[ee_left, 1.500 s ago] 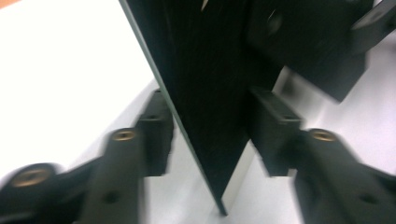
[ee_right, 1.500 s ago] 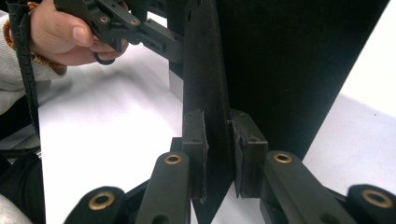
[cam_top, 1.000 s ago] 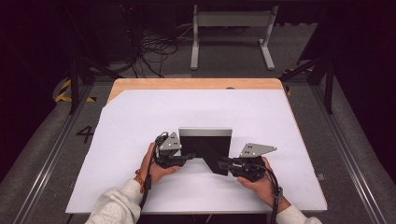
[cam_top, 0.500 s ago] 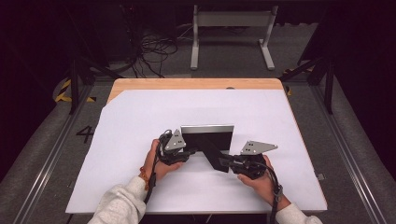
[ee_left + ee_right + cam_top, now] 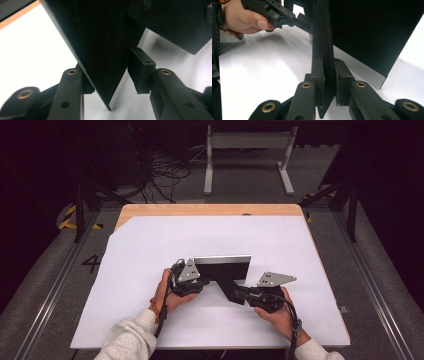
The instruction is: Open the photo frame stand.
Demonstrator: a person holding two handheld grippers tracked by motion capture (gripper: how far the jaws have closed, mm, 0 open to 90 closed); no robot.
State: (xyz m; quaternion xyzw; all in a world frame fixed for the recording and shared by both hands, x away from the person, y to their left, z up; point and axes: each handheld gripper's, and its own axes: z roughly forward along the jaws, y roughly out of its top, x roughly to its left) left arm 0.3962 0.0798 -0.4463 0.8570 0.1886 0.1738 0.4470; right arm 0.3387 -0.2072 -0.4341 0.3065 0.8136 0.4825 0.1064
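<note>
The black frame (image 5: 222,268) stands upright near the front middle of the white counter (image 5: 150,245). The right gripper (image 5: 328,85) is clamped on the frame's black back stand (image 5: 322,50). The left gripper (image 5: 110,82) straddles the frame's edge, its jaws apart, one pad (image 5: 140,72) clear of the board

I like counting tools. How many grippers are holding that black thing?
2. The left gripper is at the left edge of the black picture frame, with a gap beside one pad. The right gripper pinches the frame's back stand.
</note>
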